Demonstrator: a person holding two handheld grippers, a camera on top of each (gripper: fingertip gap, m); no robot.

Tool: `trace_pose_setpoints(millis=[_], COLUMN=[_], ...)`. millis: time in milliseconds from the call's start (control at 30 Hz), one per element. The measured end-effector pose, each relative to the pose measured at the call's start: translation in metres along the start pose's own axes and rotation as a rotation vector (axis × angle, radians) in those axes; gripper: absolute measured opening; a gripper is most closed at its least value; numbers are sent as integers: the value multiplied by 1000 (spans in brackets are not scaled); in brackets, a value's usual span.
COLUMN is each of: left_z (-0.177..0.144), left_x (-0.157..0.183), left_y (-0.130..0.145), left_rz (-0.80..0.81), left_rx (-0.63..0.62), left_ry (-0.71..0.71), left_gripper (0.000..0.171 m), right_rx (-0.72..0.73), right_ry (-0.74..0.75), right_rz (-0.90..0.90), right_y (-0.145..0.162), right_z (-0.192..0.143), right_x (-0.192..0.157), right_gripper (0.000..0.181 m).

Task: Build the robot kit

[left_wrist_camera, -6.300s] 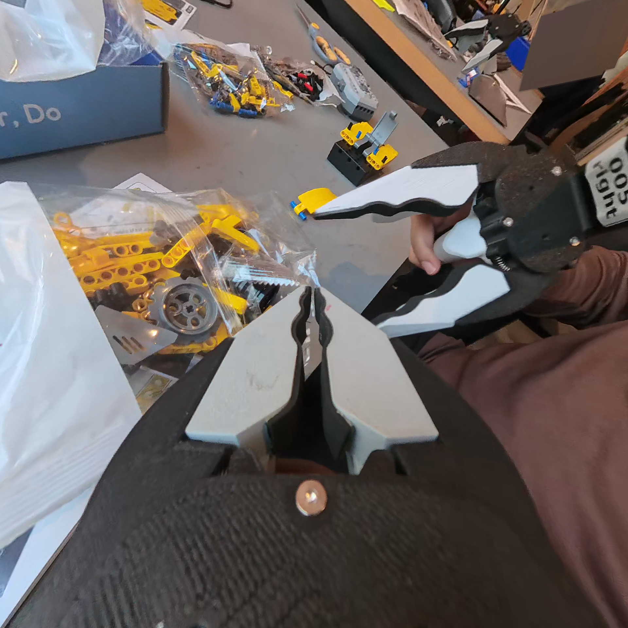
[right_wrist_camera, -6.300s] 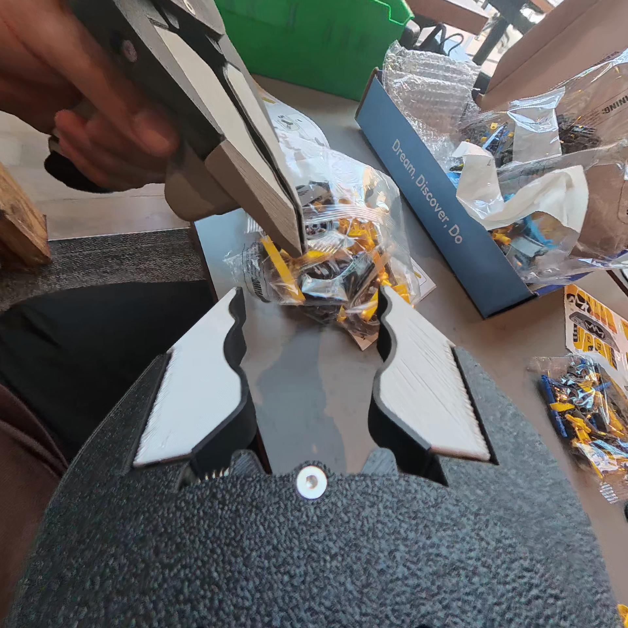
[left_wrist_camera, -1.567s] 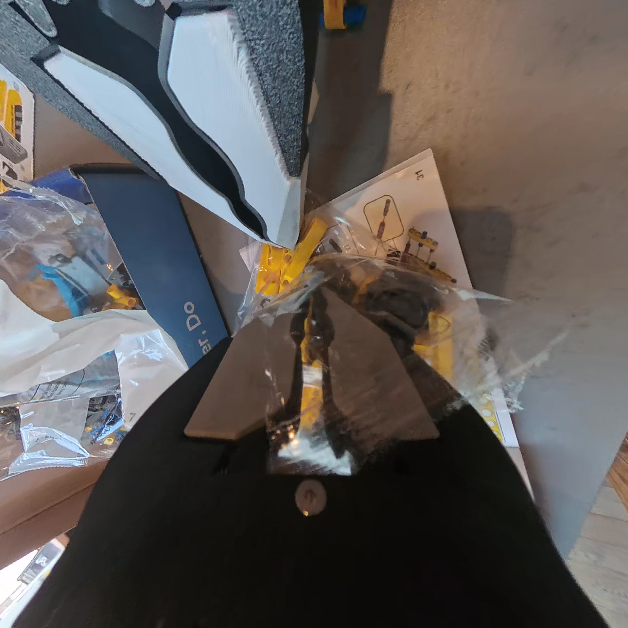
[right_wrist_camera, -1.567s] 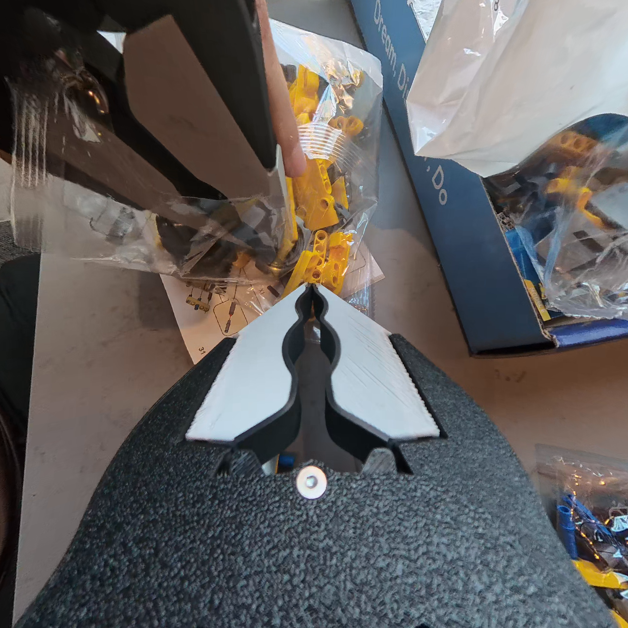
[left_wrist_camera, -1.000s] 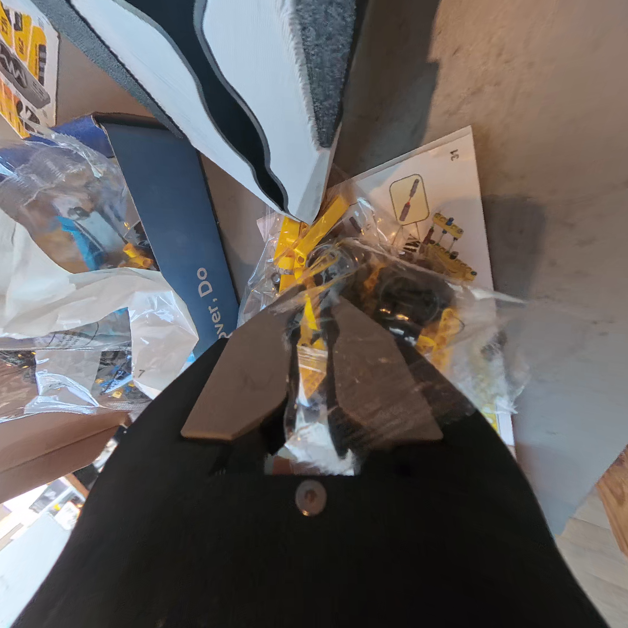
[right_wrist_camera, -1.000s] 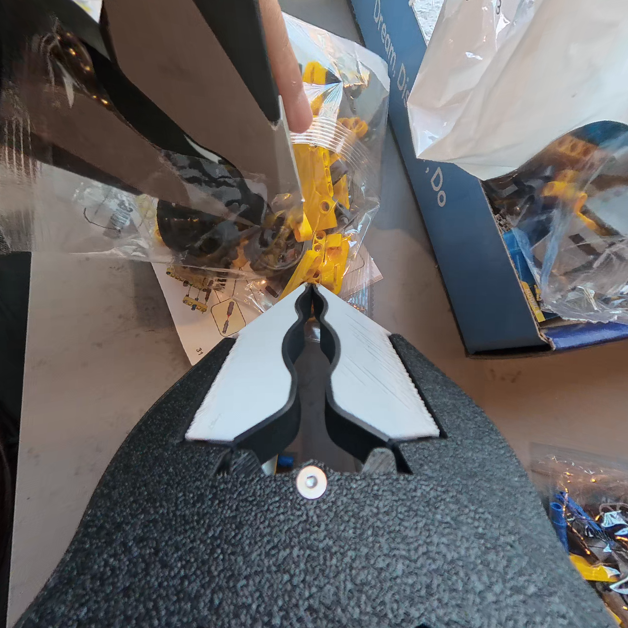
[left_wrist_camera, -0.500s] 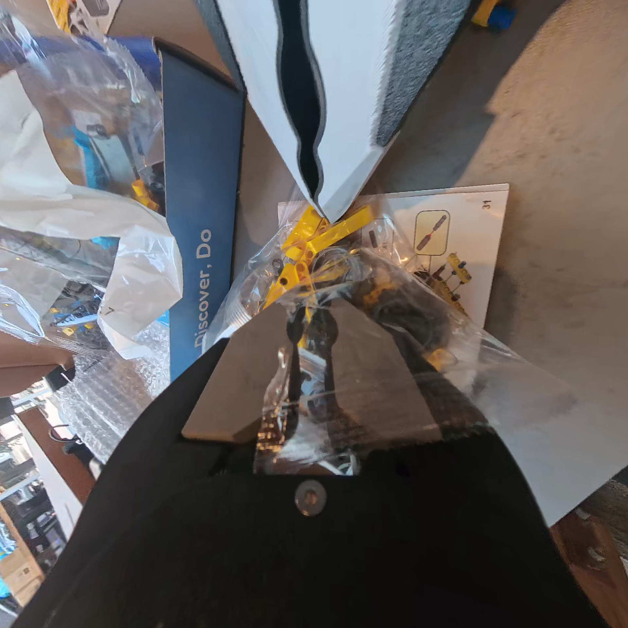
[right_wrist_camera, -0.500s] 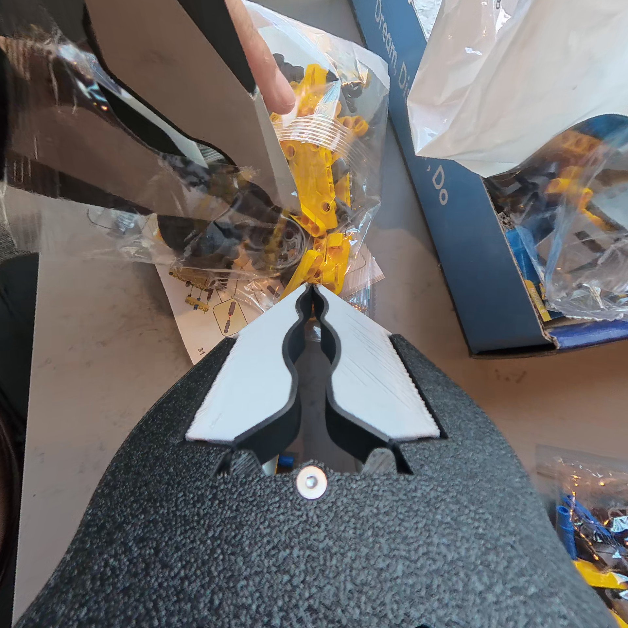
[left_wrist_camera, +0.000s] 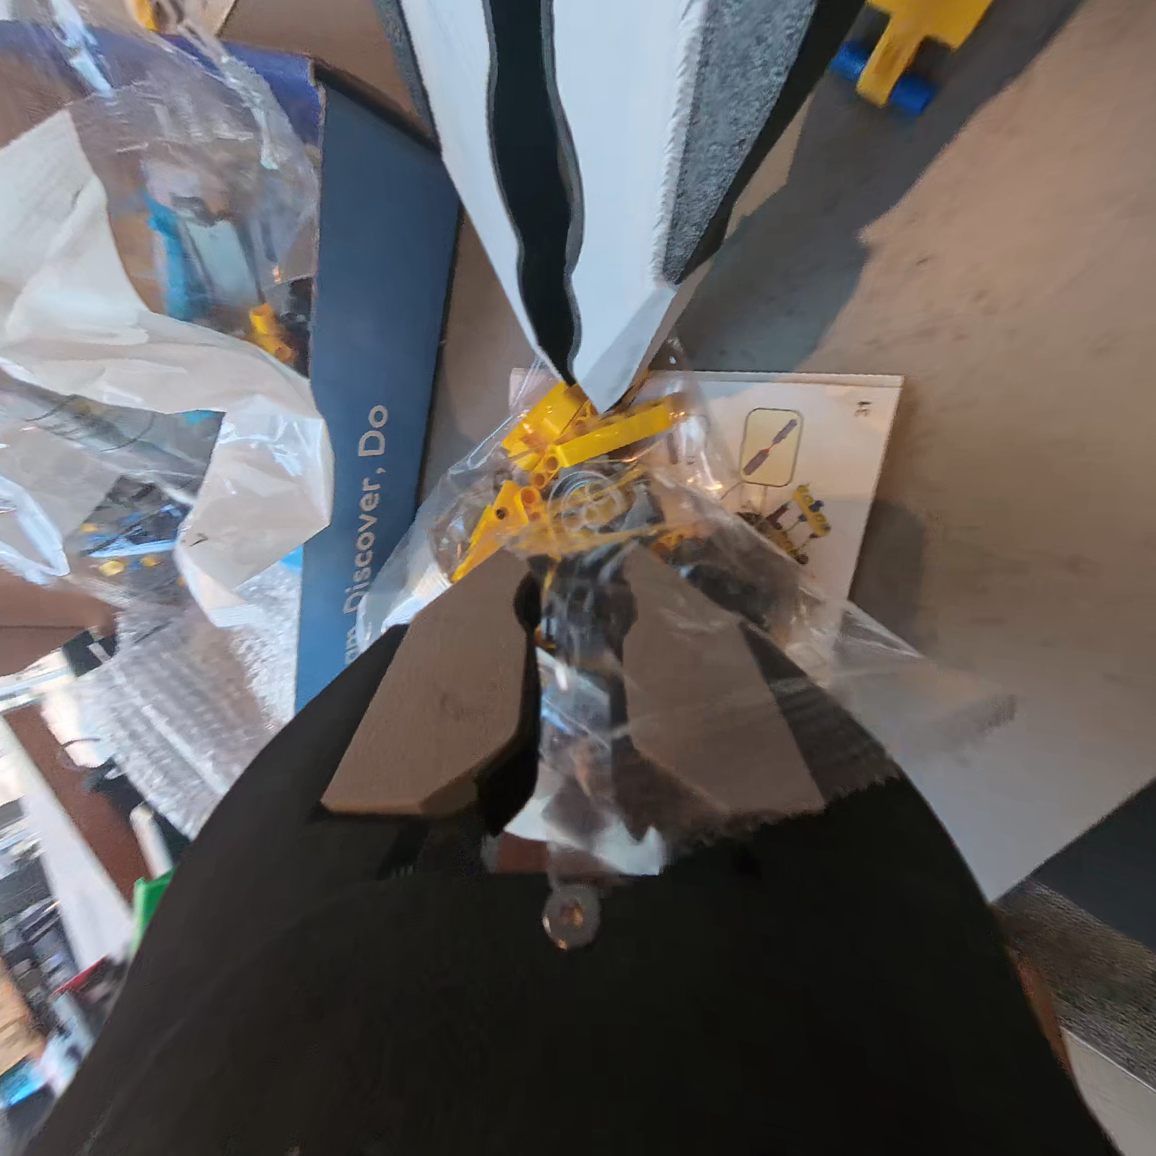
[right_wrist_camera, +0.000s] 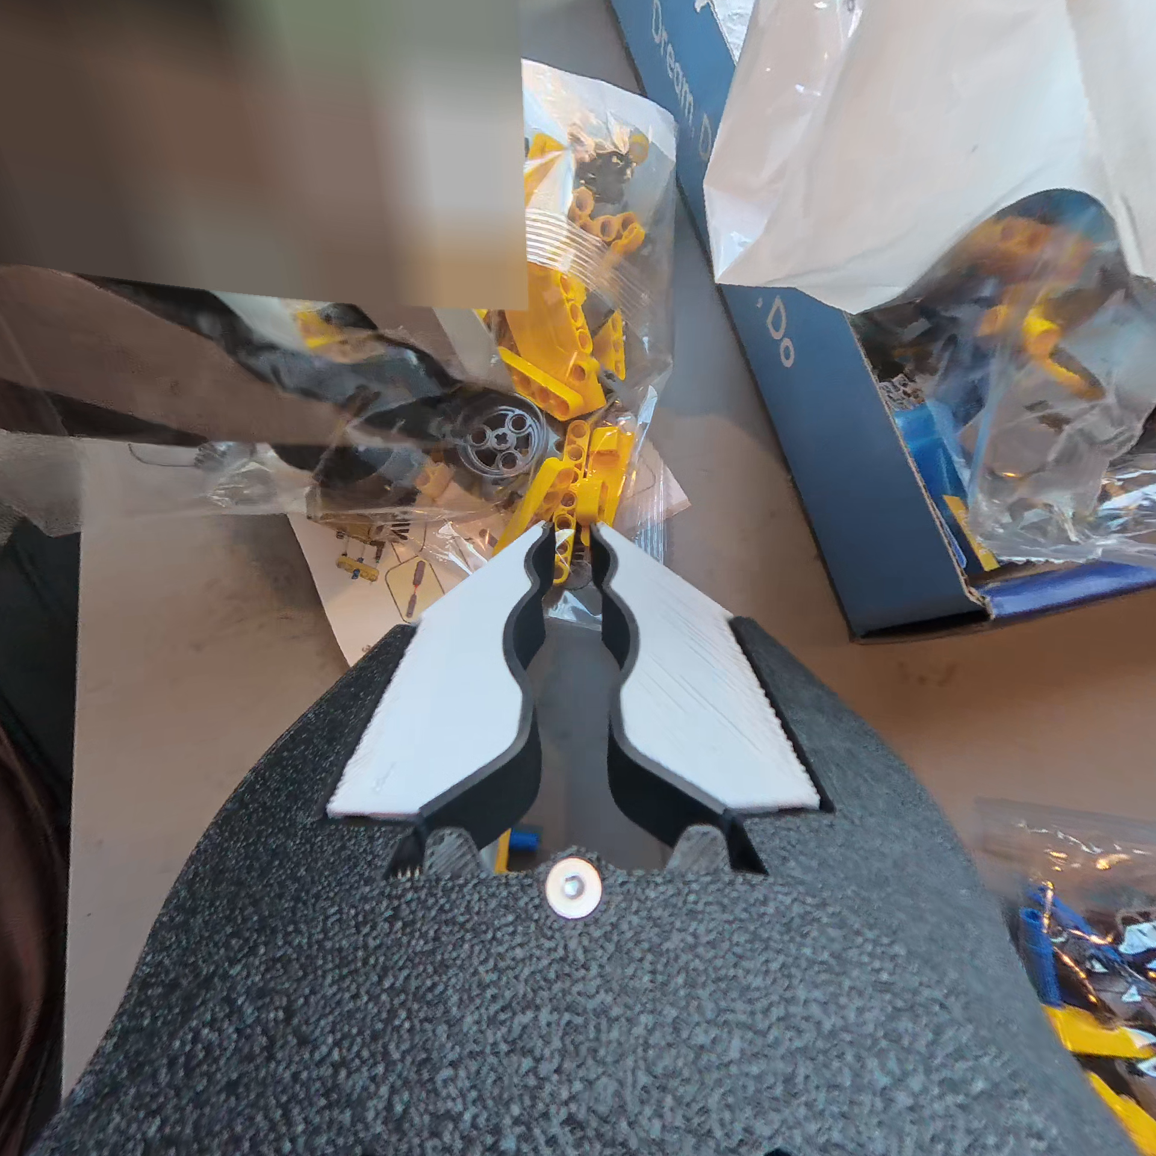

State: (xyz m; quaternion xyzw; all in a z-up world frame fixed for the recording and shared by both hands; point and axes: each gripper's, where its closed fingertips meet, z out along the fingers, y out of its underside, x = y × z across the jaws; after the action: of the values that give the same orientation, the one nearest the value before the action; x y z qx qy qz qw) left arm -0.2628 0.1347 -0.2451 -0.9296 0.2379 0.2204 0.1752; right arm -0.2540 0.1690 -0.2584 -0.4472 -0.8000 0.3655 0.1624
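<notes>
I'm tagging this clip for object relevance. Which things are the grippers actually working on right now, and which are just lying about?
In hand:
- clear bag of yellow and black parts, pinched at opposite ends
- left gripper, shut on the bag
- right gripper, shut on the bag

Lying about:
- instruction sheet under the bag
- blue box with white bag
- bag of blue parts
- loose yellow and blue piece

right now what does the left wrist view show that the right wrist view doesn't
Only the left wrist view shows the yellow piece with blue pegs loose on the table, bubble wrap, and the left gripper shut on the clear bag of yellow parts.

Only the right wrist view shows a second bag of blue and yellow parts and a grey wheel inside the bag.

Both show the bag, the instruction sheet, the blue box and the right gripper pinching the bag's other end.
</notes>
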Motion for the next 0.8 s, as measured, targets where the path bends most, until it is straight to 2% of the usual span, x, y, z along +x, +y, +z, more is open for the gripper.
trace_pose_setpoints(millis=[67,200,300,400,533,600,700,800], left_z=[3,9,4,4,5,4,4,6], left_x=[-1,4,9,13,14,18,22,35], left_y=[1,-3,-12,-17,-22,-27,-23,-11], left_rz=[-15,9,49,106,181,250,342,446], left_rx=[12,32,68,101,144,184,177,141], left_ry=[35,80,82,70,36,26,31,100], left_gripper=[17,6,12,12,0,0,0,2], right_rx=[11,7,-13,-23,-23,-24,-23,-25], right_ry=[-22,-78,-102,-133,-156,-179,-220,-313], right_rz=[10,34,47,44,30,34,103,262], right_y=[-2,-1,2,6,8,8,8,6], right_z=[0,0,-4,-5,-1,-1,-1,-1], right_x=[-3,-12,-13,-16,-22,-24,-26,-30], right_gripper=[3,0,0,0,0,0,0,0])
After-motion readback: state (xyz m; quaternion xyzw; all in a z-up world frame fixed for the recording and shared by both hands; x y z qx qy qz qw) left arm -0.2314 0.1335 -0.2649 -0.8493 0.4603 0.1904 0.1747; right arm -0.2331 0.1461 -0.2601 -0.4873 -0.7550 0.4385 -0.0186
